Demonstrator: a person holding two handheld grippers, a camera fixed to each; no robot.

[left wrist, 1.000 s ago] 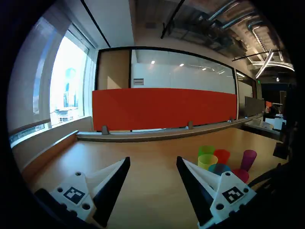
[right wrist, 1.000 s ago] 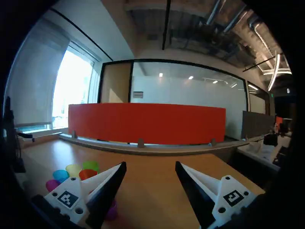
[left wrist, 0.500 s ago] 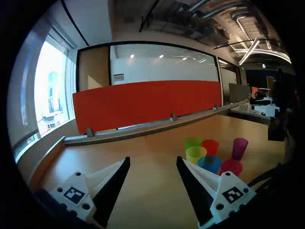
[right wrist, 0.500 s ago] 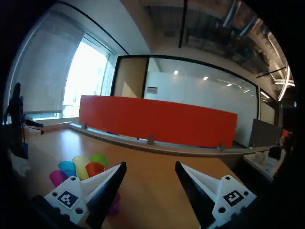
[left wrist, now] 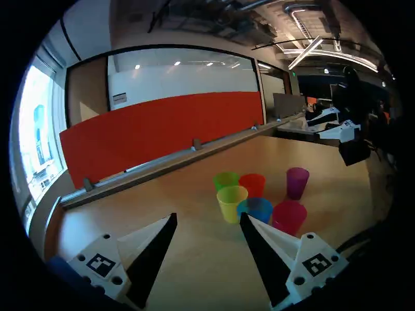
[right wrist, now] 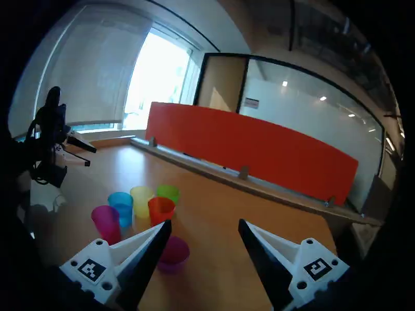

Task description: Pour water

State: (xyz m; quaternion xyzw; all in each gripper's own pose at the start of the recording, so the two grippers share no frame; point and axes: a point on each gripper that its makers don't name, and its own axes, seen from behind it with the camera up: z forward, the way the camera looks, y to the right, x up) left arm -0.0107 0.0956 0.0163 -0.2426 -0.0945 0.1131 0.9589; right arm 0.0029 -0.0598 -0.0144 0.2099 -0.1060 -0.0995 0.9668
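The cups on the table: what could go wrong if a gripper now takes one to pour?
1. The yellow cup, blue cup and red cup stand packed together; the left gripper, jaws open, could topple a neighbour when taking one.
2. The purple cup sits close before the right gripper and may get bumped.

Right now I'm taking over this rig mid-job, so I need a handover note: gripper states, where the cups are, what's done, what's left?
Left gripper: open, empty, over the table, facing the cups.
Right gripper: open, empty, nearest the purple cup.
Six cups stand upright, clustered: green, orange, yellow, blue, pink, with purple apart.
Done: nothing grasped or poured.
Left: grasp a cup and pour; I cannot tell which holds water.
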